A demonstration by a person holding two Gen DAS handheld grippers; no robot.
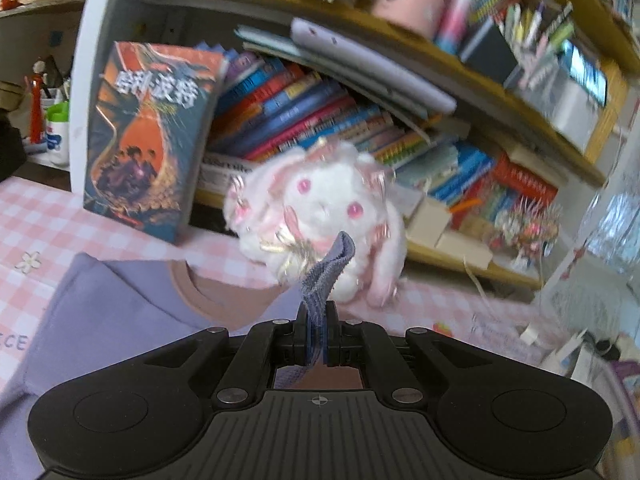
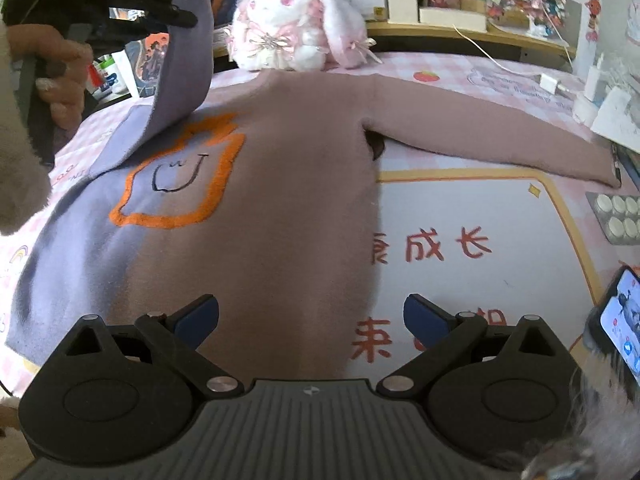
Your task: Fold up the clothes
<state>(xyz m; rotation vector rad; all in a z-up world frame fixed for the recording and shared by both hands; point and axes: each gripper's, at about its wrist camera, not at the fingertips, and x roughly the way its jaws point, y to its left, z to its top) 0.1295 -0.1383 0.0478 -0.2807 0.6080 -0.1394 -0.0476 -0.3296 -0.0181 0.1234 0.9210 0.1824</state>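
Here, left claw (image 1: 318,320) clamped on sweater (image 2: 280,184) cuff, right claw (image 2: 311,316) apart above its hem

The desk mat (image 2: 460,216) reads "成长"; the book (image 1: 148,140) "哈利·波特".

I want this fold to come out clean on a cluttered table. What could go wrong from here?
1. The left tongs pinch only a thin edge of the purple sleeve; it may slip out mid-fold.
2. The plush rabbit sits right at the sweater's collar, so the swinging sleeve could knock it.
3. The right tongs hang open, holding nothing, so the body could drag and wrinkle.
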